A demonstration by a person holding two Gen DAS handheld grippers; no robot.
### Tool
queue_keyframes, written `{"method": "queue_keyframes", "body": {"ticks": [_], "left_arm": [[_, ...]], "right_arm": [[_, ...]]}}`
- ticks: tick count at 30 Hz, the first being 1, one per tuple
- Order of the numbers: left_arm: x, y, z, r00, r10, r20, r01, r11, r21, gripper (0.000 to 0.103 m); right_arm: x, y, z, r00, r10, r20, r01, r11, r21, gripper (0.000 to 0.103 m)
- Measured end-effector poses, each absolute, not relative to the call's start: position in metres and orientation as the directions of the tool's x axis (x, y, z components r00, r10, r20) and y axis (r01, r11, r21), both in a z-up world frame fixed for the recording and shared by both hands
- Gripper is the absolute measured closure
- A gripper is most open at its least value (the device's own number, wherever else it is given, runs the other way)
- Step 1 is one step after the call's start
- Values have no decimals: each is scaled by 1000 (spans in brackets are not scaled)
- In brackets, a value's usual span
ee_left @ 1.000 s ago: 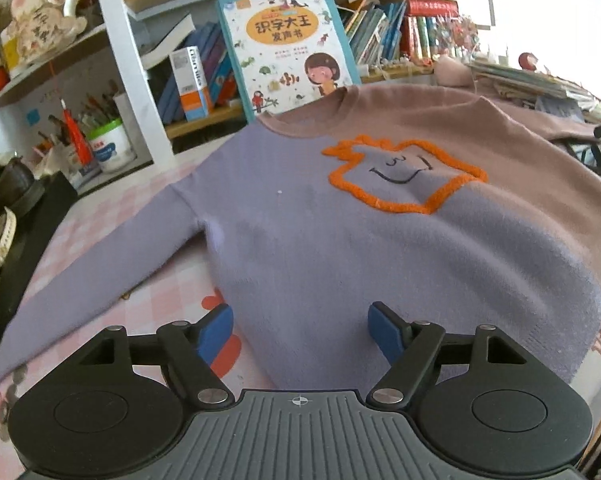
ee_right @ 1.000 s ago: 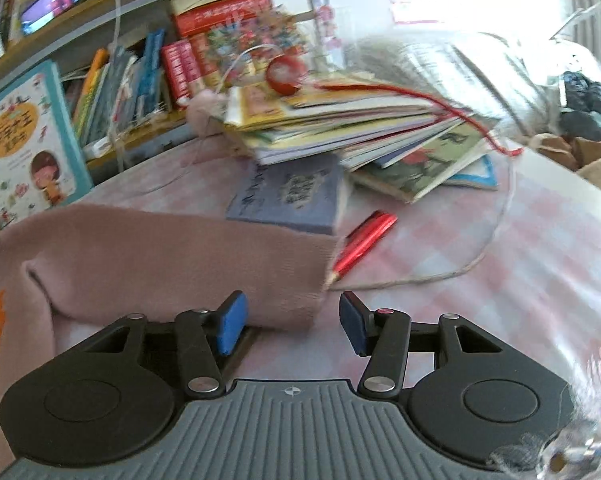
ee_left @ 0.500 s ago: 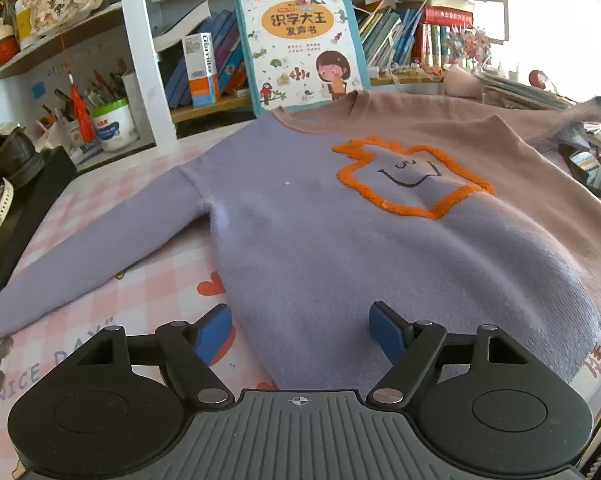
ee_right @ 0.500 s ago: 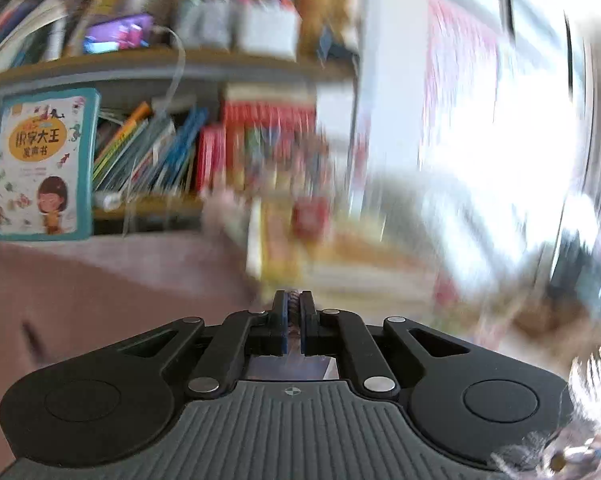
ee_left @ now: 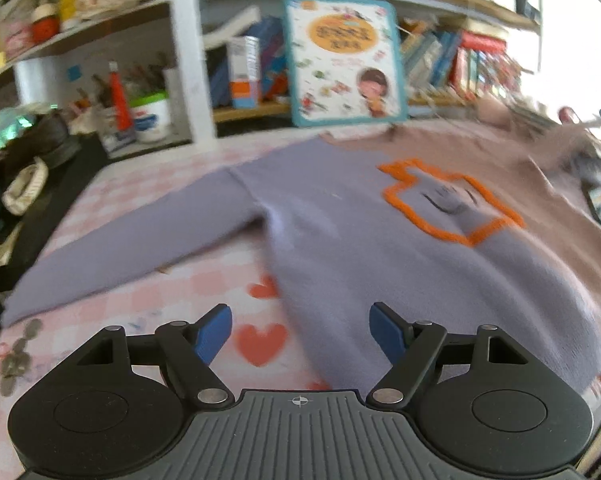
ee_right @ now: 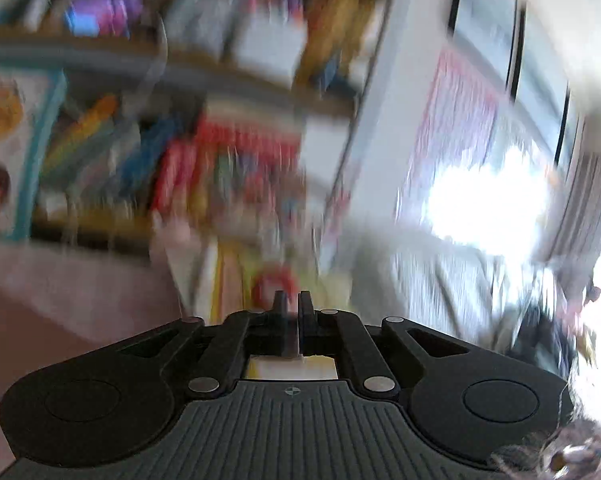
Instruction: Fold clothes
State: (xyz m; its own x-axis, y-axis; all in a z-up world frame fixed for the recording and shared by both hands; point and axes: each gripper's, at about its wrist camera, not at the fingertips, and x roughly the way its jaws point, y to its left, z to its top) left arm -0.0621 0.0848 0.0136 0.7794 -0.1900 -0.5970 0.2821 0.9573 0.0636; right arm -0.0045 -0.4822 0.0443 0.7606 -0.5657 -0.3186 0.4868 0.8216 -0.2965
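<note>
Since a moment ago the right claw [ee_right: 292, 304] has swung up toward the bookshelf [ee_right: 140, 60], fingers nearly closed on something unclear, while the left claw [ee_left: 300, 330] gapes wide at the sweater [ee_left: 380, 248] hem, sweater spread on the bench [ee_left: 140, 300] toward 12 o'clock.

Sweaters: one, a lilac-and-mauve sweater [ee_left: 380, 240] lying flat.
Sleeves in view: one lilac sleeve [ee_left: 132, 248] stretched out to the left; the other cannot be made out.
Orange patches on the chest: one, an orange outline [ee_left: 448, 204] with a smiling face.
Grippers: two, the left gripper [ee_left: 300, 330] with its blue pads wide apart and the right gripper [ee_right: 293, 316] with its fingers nearly together.
Big picture books standing face-out: one, the picture book [ee_left: 346, 60].
Red hearts on the tablecloth [ee_left: 140, 304]: two clear, the third half hidden.
White tubs: one tub [ee_left: 152, 118].
Shelf books: too blurred to count.
</note>
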Motion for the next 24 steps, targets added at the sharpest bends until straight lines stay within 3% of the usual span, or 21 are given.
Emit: {"method": "queue_keyframes", "body": {"ticks": [1, 2, 3, 11, 15, 18, 22, 24], "left_arm": [[-61, 93, 17, 798, -156, -583, 247, 966, 78, 25], [-58, 101, 20, 809, -125, -575, 212, 973, 87, 25], [-56, 110, 23, 817, -94, -570, 178, 980, 93, 25], [-13, 196, 26, 800, 175, -574, -133, 984, 116, 25], [19, 253, 18, 720, 305, -624, -296, 947, 122, 27], [37, 278, 7, 670, 283, -686, -315, 946, 83, 27], [50, 296, -2, 662, 178, -728, -319, 946, -58, 29], [53, 299, -5, 666, 140, -733, -313, 944, -104, 38]], "right_arm": [[-5, -483, 42, 743, -574, -344, 487, 816, -311, 88], [-8, -481, 42, 734, -576, -360, 480, 815, -324, 62], [-14, -477, 43, 745, -558, -366, 461, 827, -321, 46], [-82, -404, 32, 852, -143, -504, 71, 985, -159, 46], [-102, -365, 19, 840, 22, -542, -79, 994, -82, 46], [-106, -346, 8, 818, 112, -564, -134, 991, 3, 47], [-112, -332, -3, 793, 149, -591, -157, 987, 38, 48], [-113, -328, -7, 782, 153, -604, -162, 986, 40, 48]]}}
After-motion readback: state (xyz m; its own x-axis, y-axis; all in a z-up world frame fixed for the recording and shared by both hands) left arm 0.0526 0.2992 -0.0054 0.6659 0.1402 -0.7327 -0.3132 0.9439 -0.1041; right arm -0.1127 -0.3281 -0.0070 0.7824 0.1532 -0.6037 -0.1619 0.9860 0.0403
